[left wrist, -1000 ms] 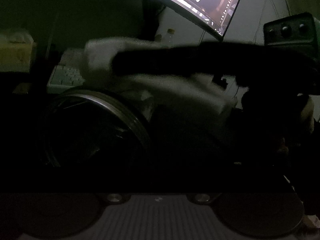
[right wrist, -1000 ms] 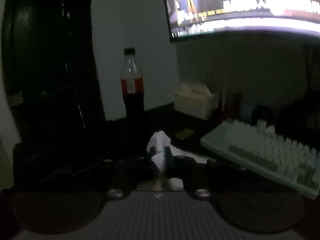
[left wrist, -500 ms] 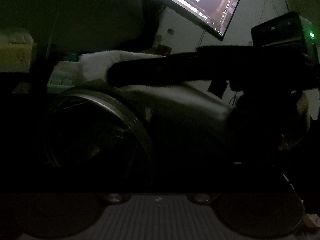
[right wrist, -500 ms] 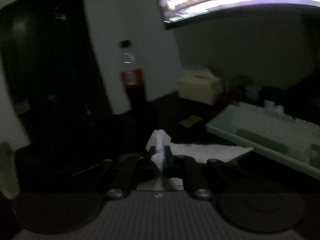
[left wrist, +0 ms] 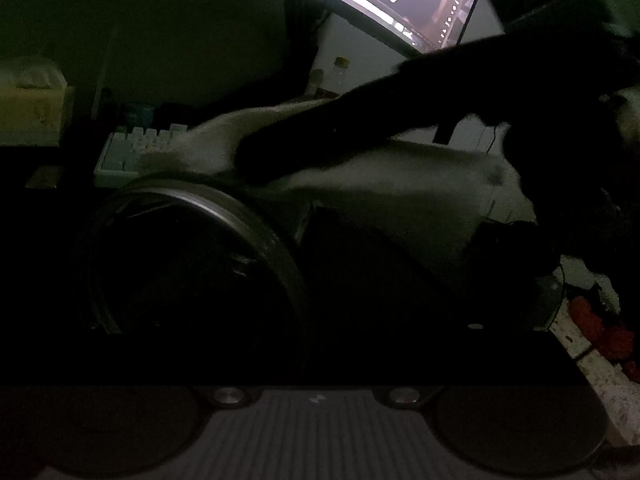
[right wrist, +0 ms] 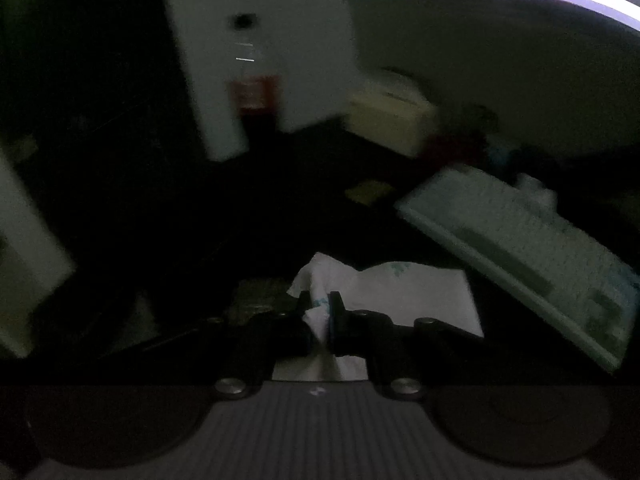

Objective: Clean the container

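White tissue paper [right wrist: 320, 312] sits clamped between the right gripper [right wrist: 319, 314]'s jaws, and we judge the wiping step is in hand. In the left wrist view it drapes over the round, dark metal-rimmed container [left wrist: 192, 256], which lies on its side, mouth leftward, close to the camera. We cannot tell how the left gripper's jaws stand. Next, we judge, the tissue should go inside the rim.

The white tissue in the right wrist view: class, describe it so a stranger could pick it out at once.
Start at the pale green keyboard lying on the dark desk. Just left of its near end, low in the frame, the white tissue spreads flat, one bunched end pinched in the right gripper jaws. It is the only thin, crumpled white sheet there.
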`<state>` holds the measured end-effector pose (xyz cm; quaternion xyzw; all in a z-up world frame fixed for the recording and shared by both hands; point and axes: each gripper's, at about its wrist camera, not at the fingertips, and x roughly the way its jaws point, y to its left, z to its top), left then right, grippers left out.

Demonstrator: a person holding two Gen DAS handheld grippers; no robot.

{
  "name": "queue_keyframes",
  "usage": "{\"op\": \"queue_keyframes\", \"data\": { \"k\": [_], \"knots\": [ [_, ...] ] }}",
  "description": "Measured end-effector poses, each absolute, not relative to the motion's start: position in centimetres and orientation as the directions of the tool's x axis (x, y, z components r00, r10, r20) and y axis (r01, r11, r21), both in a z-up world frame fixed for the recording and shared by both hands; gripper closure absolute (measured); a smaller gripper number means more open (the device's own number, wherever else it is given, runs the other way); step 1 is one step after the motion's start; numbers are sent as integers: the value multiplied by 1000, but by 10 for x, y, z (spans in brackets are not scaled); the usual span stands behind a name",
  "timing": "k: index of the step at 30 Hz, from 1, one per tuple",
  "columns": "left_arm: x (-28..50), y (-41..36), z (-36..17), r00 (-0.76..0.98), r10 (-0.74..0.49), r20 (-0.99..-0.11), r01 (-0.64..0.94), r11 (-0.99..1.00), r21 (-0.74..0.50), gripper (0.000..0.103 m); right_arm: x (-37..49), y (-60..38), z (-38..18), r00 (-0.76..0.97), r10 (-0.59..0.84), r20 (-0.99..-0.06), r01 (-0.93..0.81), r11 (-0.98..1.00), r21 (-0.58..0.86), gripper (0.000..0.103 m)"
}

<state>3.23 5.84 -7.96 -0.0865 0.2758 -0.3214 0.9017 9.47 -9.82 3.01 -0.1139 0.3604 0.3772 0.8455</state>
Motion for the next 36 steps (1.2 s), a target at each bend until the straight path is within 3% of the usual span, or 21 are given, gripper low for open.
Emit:
{"op": "queue_keyframes", "data": {
  "k": [3,5,10,18,25,30,36],
  "knots": [
    [32,51,-78,641,-627,-442,529,779,-338,0,106,-100,27,548,424,-721,-655,753,-55,93],
    [33,45,-78,642,-624,-445,525,781,-338,0,98,-92,27,557,417,-718,-670,737,-91,94],
    [40,41,-77,644,-624,-443,524,781,-338,0,67,-72,37,407,569,-715,-806,591,12,93],
    [37,30,-84,641,-624,-446,519,781,-347,0,93,-84,37,486,450,-749,-698,716,-23,91],
    [44,12,-91,645,-617,-450,519,787,-334,0,89,-77,37,377,587,-717,-775,623,103,90],
    [48,-7,-96,647,-610,-458,524,792,-314,0,113,-98,30,494,503,-709,-664,745,65,88],
    [58,-26,-103,634,-623,-458,534,781,-324,0,101,-92,31,485,544,-684,-688,721,85,88]
  ]
}}
